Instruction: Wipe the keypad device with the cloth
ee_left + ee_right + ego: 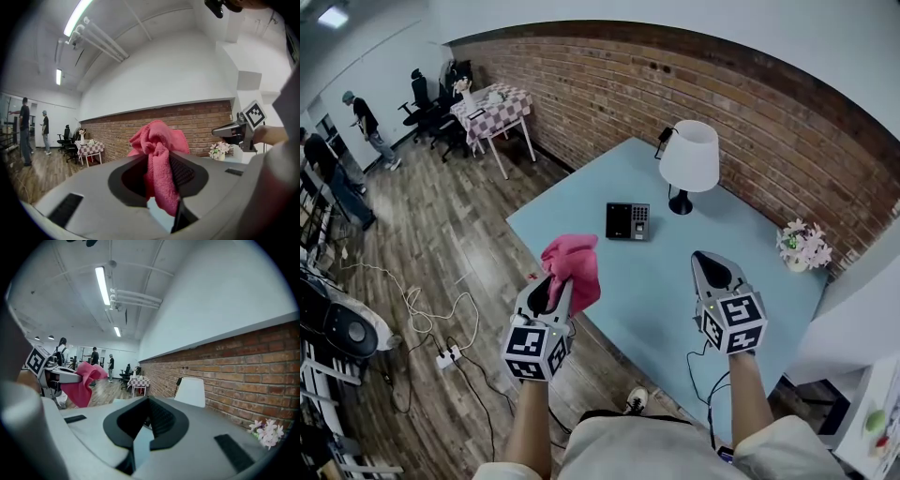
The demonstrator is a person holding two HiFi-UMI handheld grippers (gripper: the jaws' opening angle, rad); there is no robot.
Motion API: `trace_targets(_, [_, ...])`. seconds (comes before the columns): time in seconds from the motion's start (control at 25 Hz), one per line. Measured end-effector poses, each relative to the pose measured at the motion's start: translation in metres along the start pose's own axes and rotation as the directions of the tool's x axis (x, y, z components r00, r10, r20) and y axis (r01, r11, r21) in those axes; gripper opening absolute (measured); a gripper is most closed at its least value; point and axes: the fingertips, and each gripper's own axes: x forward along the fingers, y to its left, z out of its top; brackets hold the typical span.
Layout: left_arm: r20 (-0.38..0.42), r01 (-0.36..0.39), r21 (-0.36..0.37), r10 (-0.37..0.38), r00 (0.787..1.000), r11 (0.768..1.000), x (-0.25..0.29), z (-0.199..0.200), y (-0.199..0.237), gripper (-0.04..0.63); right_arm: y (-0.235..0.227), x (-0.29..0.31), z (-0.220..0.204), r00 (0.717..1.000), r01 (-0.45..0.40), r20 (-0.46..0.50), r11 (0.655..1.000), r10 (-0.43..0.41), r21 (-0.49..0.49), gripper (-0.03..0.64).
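Pink cloth [574, 265] bunches up out of our left gripper [557, 283], whose fingers pinch it with a fold hanging down between them, held over the near-left edge of the pale blue desk [581, 202]. Our right gripper [704, 259] hovers beside it over the desk's near side, its fingers pressed together with nothing between them. Beyond both, well apart from the cloth, the black keypad device [627, 221] lies flat near the middle of the desk, with a white-shaded lamp [689, 157] behind it and a small pot of flowers [802, 246] at the far right by the brick wall [675, 84].
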Motion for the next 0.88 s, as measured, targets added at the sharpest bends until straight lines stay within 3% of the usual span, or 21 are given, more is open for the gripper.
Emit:
trace_targets(0.4, [-0.034, -0.035, -0.016, 0.035, 0.999, 0.999, 0.038, -0.004, 0.006, 0.143, -0.033, 0.028, -0.009, 1.000, -0.012, -0.021, 0.999, 0.013, 0.049, 0.014])
trace_targets(0.88, [-0.053, 0.015, -0.017, -0.016, 0.998, 1.000, 0.086, -0.010, 0.010, 0.143, -0.050, 0.057, -0.037, 0.996, 0.033, -0.090, 0.996, -0.025, 0.086, 0.014])
